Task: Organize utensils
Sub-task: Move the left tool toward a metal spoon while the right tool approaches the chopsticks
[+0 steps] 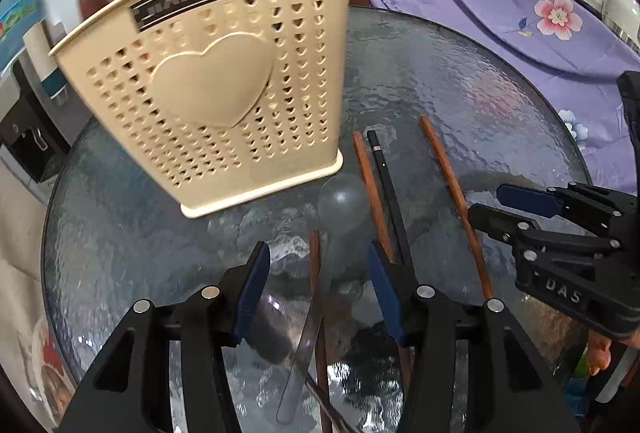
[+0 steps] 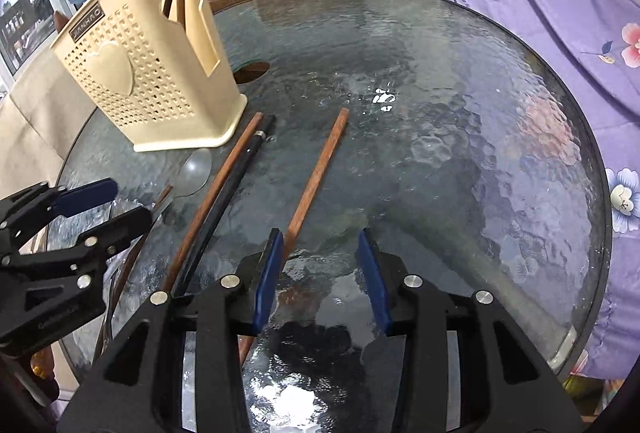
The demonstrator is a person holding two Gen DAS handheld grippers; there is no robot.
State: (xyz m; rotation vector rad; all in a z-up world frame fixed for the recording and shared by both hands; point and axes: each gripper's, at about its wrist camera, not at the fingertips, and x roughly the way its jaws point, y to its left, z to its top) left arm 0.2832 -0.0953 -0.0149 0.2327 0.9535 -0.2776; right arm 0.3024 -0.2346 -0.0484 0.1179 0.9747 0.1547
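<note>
the left gripper [image 1: 318, 275] hovers partly spread, holding nothing, with a clear spoon [image 1: 316, 297] and a brown chopstick [image 1: 318, 313] lying lengthwise in the gap, pads off them. both point away toward the cream utensil holder [image 1: 208, 89], which stands near the glass table's [image 1: 460, 81] far left edge. the right gripper [image 2: 320, 265] is also partly spread and empty; another brown chopstick [image 2: 316, 173] runs just past its left pad, outside the gap. the left looks nearer a pickup

Both wrist views look steeply down, close over the glass table [image 1: 460, 81], sharing the cream holder [image 2: 160, 73].
</note>
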